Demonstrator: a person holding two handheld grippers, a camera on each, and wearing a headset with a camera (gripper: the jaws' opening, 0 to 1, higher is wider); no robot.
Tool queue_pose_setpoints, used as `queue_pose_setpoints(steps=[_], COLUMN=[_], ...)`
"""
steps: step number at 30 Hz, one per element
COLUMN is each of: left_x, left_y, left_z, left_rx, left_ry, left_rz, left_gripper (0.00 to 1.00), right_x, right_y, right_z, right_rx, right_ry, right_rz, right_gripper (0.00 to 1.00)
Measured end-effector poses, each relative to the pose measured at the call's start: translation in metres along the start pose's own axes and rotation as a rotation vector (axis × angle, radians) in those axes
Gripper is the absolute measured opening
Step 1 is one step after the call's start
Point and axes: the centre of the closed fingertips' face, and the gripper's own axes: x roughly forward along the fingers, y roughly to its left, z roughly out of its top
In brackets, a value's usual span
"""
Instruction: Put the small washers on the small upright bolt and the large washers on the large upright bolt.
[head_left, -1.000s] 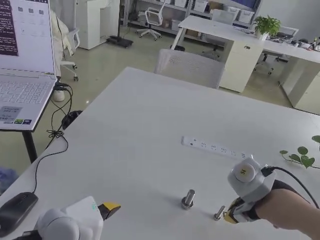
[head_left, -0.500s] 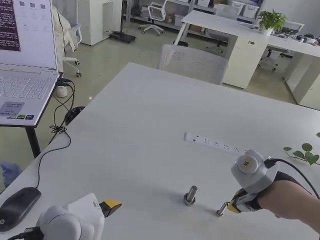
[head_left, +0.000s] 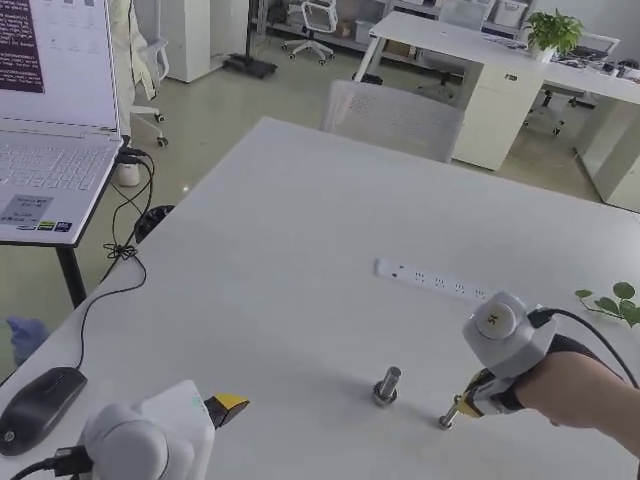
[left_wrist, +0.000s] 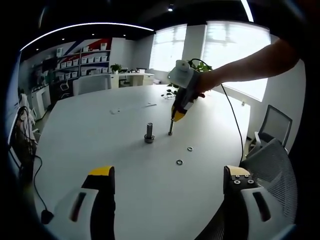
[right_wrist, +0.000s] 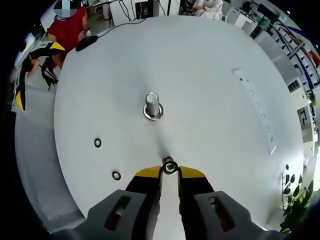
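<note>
right gripper (right_wrist: 170, 175), jaws nearly together, sits with the small bolt (head_left: 446, 419) touching its tips; whether a washer is pinched, i cannot tell. best to centre over the thread and release gently.

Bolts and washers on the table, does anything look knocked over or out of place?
Nothing stands out. The large bolt and small bolt stand upright; two loose washers lie flat on the table, apart from both.
</note>
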Motion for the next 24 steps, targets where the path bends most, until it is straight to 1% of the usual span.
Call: queue_pose_setpoints(steps=[15,24], left_x=[0.003,0.004], left_y=[0.004,0.003], left_z=[-0.003,0.0], left_rx=[-0.001,0.007], left_ry=[0.009,0.005], left_rz=[-0.006,-0.007], left_gripper=[0.89,0.9], right_x=[0.006,0.012], right_y=[0.0,0.0], right_z=[-0.001,-0.001], right_rx=[0.0,0.0], right_ry=[0.012,0.017], right_rz=[0.005,0.013], right_gripper=[0.14,0.14])
